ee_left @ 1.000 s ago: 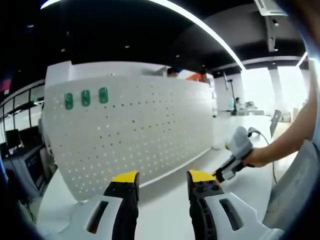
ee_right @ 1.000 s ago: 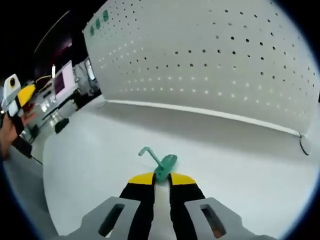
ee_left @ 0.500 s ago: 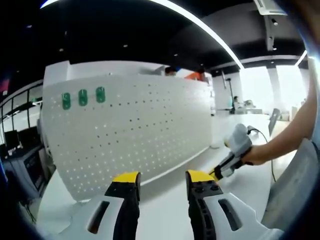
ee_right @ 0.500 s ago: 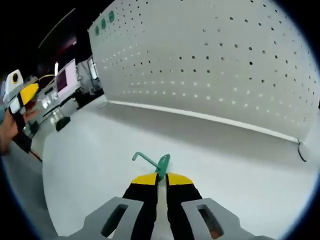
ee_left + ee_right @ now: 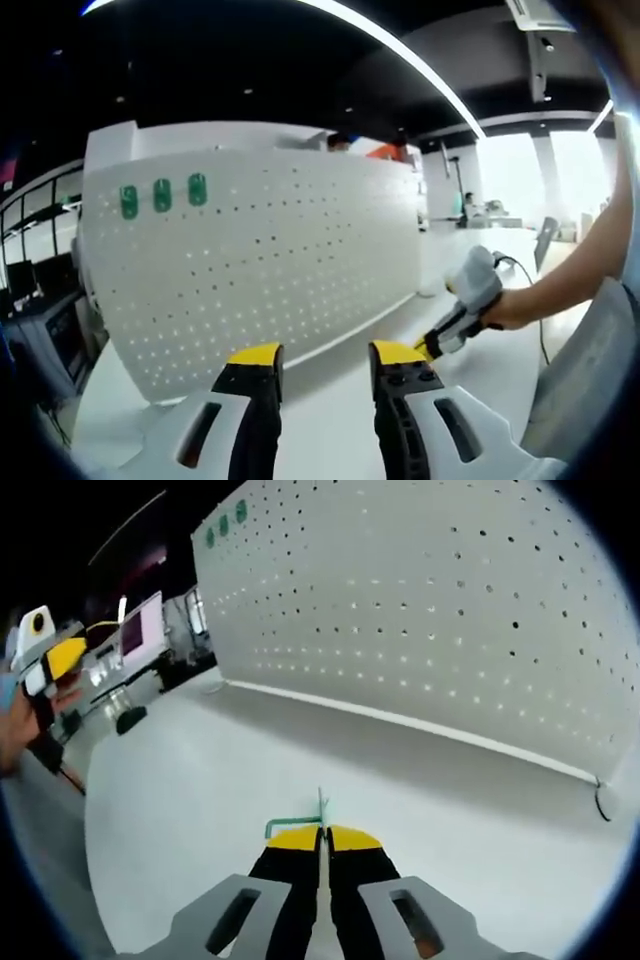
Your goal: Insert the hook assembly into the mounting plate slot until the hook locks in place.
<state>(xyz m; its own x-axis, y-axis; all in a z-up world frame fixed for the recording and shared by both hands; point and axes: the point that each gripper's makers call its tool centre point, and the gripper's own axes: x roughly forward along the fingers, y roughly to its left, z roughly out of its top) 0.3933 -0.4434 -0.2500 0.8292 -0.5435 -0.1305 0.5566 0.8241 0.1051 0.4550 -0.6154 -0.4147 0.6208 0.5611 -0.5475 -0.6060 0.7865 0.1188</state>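
1. The left gripper (image 5: 320,355) holds nothing, its jaws spread apart above the white table (image 5: 330,420).
2. The pegboard (image 5: 420,630) stands upright on the table.
3. The right gripper (image 5: 323,833) pinches the green hook (image 5: 300,823) between pressed jaws, just above the table.

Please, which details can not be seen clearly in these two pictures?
- Hook, right gripper view: the right gripper is shut on it and hides its base.
- Three green hooks on the pegboard, left gripper view: too small to tell their shape.
- Left gripper: open, holds nothing.
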